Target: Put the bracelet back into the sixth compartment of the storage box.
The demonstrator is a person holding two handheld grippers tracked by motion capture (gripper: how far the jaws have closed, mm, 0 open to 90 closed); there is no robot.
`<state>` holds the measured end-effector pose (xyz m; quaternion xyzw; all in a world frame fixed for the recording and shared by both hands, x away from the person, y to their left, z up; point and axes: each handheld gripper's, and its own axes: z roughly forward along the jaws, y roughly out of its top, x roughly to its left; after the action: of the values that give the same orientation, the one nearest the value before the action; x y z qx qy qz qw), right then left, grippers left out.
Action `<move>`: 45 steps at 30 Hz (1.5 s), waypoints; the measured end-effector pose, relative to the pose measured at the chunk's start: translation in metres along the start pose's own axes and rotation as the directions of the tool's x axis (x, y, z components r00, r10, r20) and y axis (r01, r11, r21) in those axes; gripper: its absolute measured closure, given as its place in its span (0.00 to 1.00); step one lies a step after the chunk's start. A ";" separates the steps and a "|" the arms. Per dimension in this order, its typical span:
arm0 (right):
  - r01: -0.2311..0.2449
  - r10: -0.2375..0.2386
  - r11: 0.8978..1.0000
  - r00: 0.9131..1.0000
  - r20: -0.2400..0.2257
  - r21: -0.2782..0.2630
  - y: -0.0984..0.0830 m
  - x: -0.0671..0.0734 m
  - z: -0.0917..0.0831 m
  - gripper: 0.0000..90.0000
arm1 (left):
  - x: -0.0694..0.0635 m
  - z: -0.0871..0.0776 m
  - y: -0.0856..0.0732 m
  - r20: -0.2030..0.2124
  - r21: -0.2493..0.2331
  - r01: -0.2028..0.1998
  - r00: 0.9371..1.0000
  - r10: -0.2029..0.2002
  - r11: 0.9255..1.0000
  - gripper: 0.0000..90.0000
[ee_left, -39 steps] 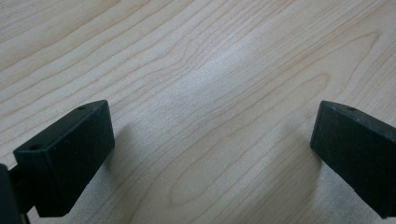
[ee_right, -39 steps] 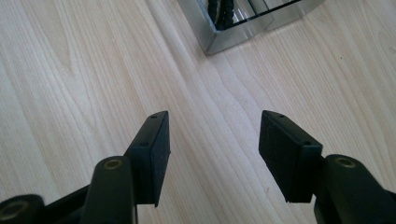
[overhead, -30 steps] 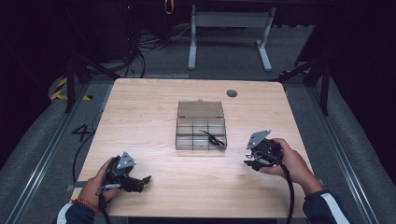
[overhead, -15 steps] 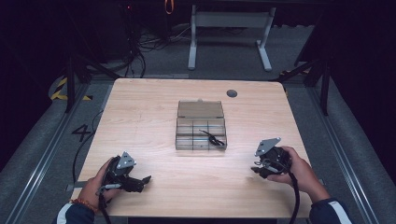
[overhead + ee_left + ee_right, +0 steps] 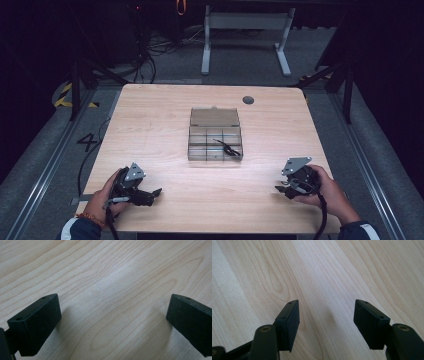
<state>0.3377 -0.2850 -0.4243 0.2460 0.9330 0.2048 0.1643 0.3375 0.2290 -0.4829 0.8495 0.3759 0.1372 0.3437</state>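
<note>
Now the organizer box (image 5: 215, 136) with a small black part (image 5: 227, 148) inside sits well ahead of my right gripper (image 5: 285, 188), which pulled back from it, jaws just opening, empty. My left gripper (image 5: 150, 196) rests open; placement looks finished.

Dark room, grey carpet floor (image 5: 370, 150), white desk frame (image 5: 245, 35) at back.

In the high view, the small dark item (image 5: 227, 148) in the lower right compartment of the clear box (image 5: 215, 135) at centre frame is too small to identify. The frame's bottom edge cuts off both forearms.
</note>
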 end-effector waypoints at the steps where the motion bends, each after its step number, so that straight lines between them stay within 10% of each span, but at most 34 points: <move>1: -0.008 0.008 1.000 1.000 -0.002 -0.002 -0.003 0.001 -0.001 0.42 | 0.000 0.000 0.000 0.000 0.000 0.001 1.000 -0.001 1.000 0.00; 18: -0.097 0.094 0.988 0.995 -0.031 -0.117 -0.050 0.003 -0.008 0.35 | 0.000 0.000 0.000 0.000 0.000 0.000 1.000 0.000 1.000 0.00; 25: -0.178 0.171 0.968 0.984 -0.054 -0.177 -0.076 0.005 -0.006 0.31 | 0.000 0.000 0.000 0.000 0.000 0.000 1.000 0.000 1.000 0.00; 31: -0.268 0.263 0.921 0.963 -0.054 -0.284 -0.099 0.003 -0.003 0.18 | 0.000 0.000 0.000 0.000 0.000 0.001 1.000 -0.001 1.000 0.00; 45: -0.281 0.282 0.914 0.959 -0.041 -0.293 -0.100 0.003 -0.001 0.16 | 0.000 0.000 0.000 -0.002 0.000 0.000 1.000 0.000 1.000 0.00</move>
<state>0.2955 -0.3629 -0.4700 0.3505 0.8465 0.3632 0.1690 0.3373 0.2290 -0.4830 0.8494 0.3763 0.1380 0.3432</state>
